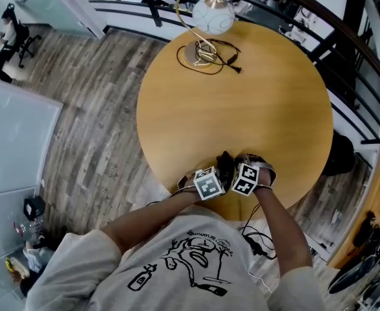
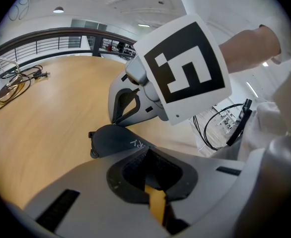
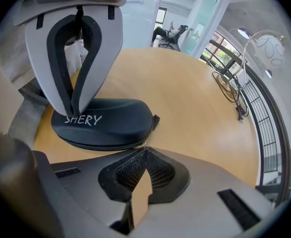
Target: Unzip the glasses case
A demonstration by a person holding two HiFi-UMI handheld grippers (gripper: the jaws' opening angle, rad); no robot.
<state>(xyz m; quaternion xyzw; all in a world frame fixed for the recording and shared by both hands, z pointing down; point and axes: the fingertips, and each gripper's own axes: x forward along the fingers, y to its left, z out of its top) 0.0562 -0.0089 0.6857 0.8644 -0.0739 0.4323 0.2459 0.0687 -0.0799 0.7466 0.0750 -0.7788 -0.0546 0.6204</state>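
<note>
A black zipped glasses case (image 1: pixel 225 164) printed "SHERY" lies on the round wooden table (image 1: pixel 242 96), close to its near edge. In the right gripper view, my left gripper (image 3: pixel 76 112) stands over the case (image 3: pixel 110 125) with its pads closed together and its tips resting on the lid. My right gripper (image 3: pixel 144 150) is shut at the case's zip seam, on the small metal zipper pull (image 3: pixel 144 144). The left gripper view shows the case (image 2: pixel 115 140) just past my left gripper (image 2: pixel 146 150), with the right gripper (image 2: pixel 114 123) at its far side. The zip looks closed along the visible seam.
A lamp with a white globe (image 1: pixel 211 15) and its coiled black cable (image 1: pixel 216 54) sit at the table's far side. Bare tabletop spreads between them and the case. A railing (image 1: pixel 345 37) curves behind the table, above wooden floor (image 1: pixel 93 109) at the left.
</note>
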